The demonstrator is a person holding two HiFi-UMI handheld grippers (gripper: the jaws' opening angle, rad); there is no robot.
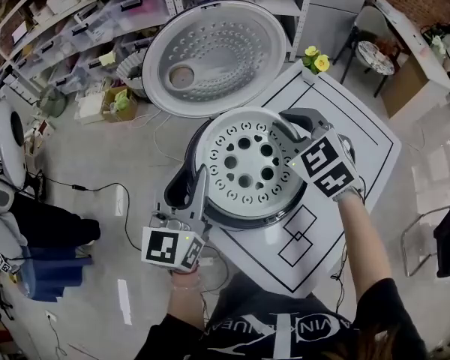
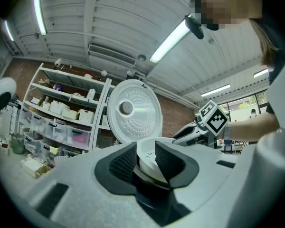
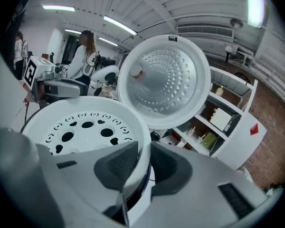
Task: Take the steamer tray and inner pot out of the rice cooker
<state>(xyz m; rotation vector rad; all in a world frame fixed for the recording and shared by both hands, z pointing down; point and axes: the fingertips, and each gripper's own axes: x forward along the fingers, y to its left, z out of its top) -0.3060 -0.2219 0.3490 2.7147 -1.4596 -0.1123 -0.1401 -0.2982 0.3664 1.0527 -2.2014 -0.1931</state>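
Observation:
The white rice cooker [image 1: 181, 187] stands on the table with its lid [image 1: 214, 55] swung open behind it. The white steamer tray [image 1: 244, 163], pierced with round holes, sits in the cooker's mouth and hides the inner pot. My left gripper [image 1: 202, 178] is at the tray's near-left edge. In the left gripper view its pads [image 2: 125, 161] clamp the tray's rim [image 2: 146, 148]. My right gripper [image 1: 283, 131] is at the tray's right edge. In the right gripper view the tray's wall [image 3: 85, 127] runs between its shut pads [image 3: 121, 164].
The cooker stands on a white table [image 1: 352, 130] marked with black outlines, with yellow flowers [image 1: 316, 60] at its far corner. Storage shelves [image 1: 82, 21] stand behind, and a cable [image 1: 97, 190] lies on the floor at left. A person [image 3: 83, 56] stands in the background.

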